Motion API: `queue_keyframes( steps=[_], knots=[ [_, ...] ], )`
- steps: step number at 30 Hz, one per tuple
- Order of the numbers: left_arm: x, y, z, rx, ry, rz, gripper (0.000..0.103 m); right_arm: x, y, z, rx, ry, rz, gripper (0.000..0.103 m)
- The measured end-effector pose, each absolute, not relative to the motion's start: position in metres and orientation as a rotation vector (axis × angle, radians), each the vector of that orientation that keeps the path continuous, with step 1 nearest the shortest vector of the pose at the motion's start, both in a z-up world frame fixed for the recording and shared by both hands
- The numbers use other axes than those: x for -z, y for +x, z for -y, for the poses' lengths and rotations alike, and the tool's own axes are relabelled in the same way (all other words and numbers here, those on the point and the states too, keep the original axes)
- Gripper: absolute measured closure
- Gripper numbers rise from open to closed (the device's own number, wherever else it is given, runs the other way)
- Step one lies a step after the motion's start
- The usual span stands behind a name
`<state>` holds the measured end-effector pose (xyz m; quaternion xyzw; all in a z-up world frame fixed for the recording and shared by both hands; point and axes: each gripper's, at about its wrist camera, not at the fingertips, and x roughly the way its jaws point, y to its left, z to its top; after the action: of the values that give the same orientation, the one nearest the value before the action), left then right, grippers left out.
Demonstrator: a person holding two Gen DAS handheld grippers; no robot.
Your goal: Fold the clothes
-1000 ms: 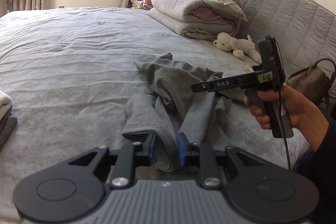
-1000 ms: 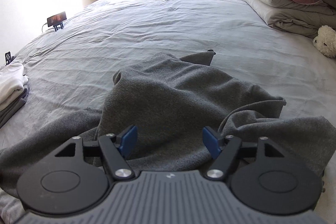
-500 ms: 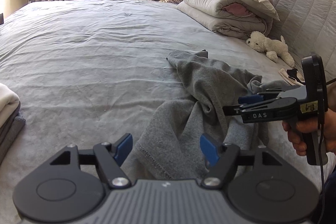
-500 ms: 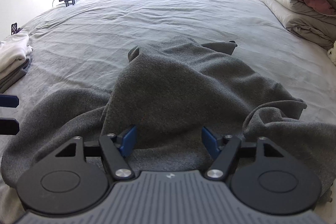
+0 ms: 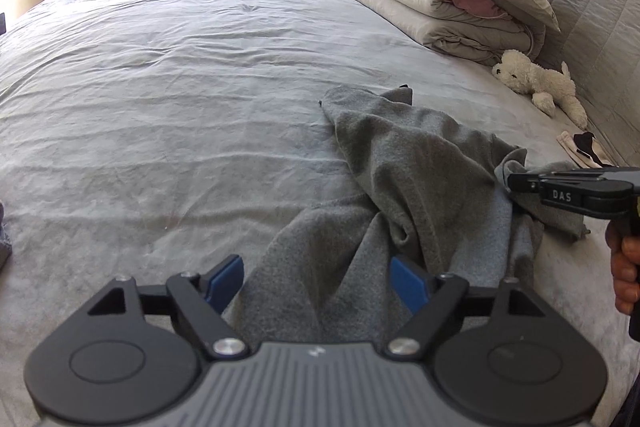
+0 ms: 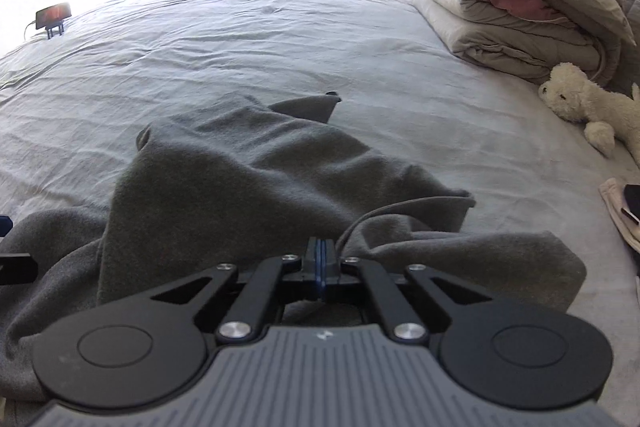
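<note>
A dark grey fleece garment (image 5: 420, 179) lies crumpled in a heap on the bed (image 5: 180, 87), towards the edge nearest the person and nearer the headboard side than the far side. It is bunched and partly doubled over itself, with no neat fold showing.

The right tool (image 6: 320, 261) has its blue pads pressed together on an edge of the garment; a thin hem or cord curls out from the pinch, so the hold looks shallow. The left tool (image 5: 316, 281) stands with its pads wide apart, the near end of the cloth lying between them but not held.

The risks follow from that. If the right tool lifts or pulls with so little cloth in the pinch, the hem may slip free and the garment drop back into a heap. With only one point held, the fleece would hang and twist rather than spread flat. The left tool could close on two overlapping layers at once, since the folds beneath it are tangled, and lock a crease into the garment. A wide sweep towards the headboard could also drag the plush toy (image 6: 592, 107) or the small items (image 6: 624, 215) beside it.
</note>
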<state>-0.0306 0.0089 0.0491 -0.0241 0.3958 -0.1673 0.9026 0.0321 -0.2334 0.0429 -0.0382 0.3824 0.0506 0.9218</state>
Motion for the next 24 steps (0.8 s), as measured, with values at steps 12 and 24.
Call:
queue_keyframes(
  steps=[12,24],
  knots=[
    [-0.030,0.006,0.024,0.370,-0.028,-0.827,0.015,-0.052,0.031,0.262,-0.078,-0.016,-0.783,0.039],
    [-0.037,0.020,0.025,0.287,0.164,-0.688,0.016,-0.048,0.037,0.275,-0.046,0.001,-0.823,0.038]
  ],
)
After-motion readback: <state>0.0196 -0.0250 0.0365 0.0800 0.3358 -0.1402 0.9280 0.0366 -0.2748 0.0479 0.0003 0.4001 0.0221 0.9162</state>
